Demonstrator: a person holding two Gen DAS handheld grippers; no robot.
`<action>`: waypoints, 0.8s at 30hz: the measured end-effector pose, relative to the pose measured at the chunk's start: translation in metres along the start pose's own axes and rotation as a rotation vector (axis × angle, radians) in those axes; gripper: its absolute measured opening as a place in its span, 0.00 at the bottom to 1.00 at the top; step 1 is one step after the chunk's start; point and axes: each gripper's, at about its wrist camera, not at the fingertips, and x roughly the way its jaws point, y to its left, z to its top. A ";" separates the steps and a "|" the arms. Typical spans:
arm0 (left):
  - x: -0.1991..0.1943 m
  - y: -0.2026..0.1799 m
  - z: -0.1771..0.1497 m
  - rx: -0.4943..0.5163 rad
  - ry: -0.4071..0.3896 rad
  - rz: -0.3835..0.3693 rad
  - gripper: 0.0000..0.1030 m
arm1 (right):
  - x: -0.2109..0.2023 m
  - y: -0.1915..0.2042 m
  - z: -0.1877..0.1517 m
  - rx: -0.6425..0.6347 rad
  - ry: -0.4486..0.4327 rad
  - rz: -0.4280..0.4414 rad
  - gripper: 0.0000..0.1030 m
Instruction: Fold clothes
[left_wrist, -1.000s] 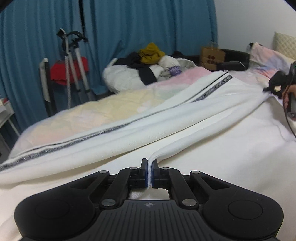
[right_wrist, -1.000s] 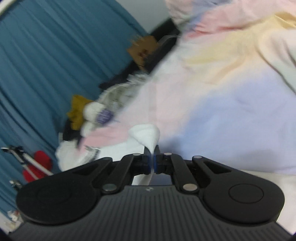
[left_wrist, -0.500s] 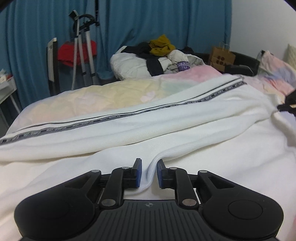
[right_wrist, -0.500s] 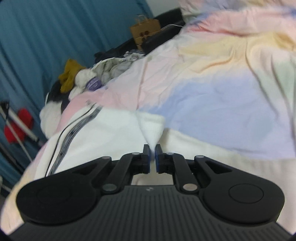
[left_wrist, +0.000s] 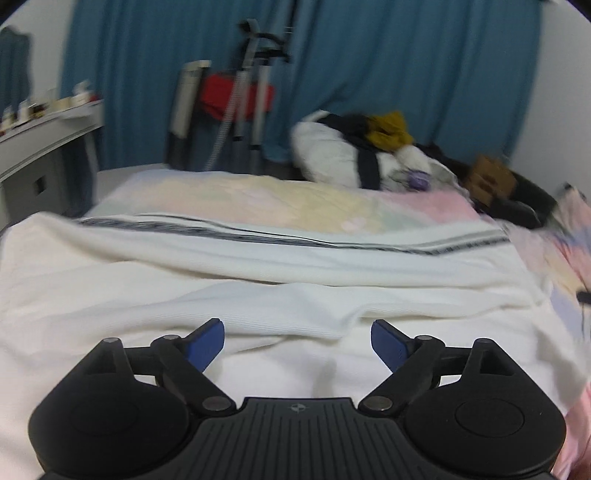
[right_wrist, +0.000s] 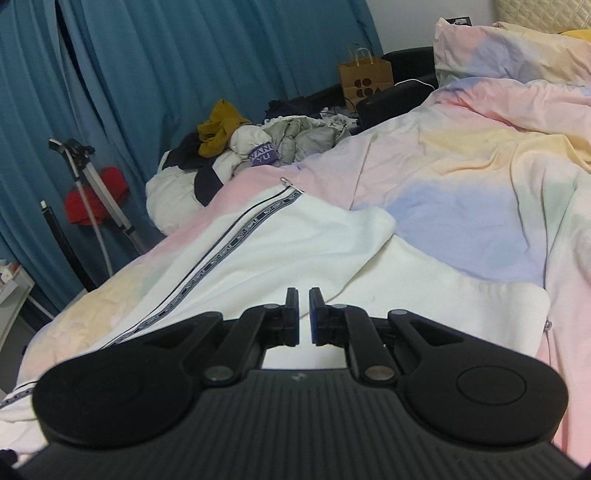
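We have just been spreading our left gripper (left_wrist: 297, 341) wide, empty, so the white knit garment with black-striped trim (left_wrist: 295, 280) lies folded; our right gripper (right_wrist: 304, 315) is nearly closed, empty.

Long blue curtains (right_wrist: 155, 85) across the far wall, white wall (right_wrist: 424, 22) to the right. Below, a bed with pastel duvet (right_wrist: 461, 177) and matching pillow (right_wrist: 509, 48). Brown paper bag (right_wrist: 365, 79) beside a black seat (right_wrist: 399, 96). White shelf unit (left_wrist: 40, 147) at the left edge. Soft, even indoor light.
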 end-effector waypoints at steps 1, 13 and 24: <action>-0.011 0.008 0.001 -0.015 -0.021 0.009 0.86 | 0.000 0.000 -0.001 -0.001 0.007 -0.003 0.10; -0.123 0.119 0.008 -0.257 -0.036 0.197 0.98 | 0.017 -0.015 -0.009 0.030 0.058 0.001 0.10; -0.158 0.246 -0.055 -0.902 0.107 0.247 0.93 | 0.011 -0.031 -0.005 0.097 0.024 -0.064 0.10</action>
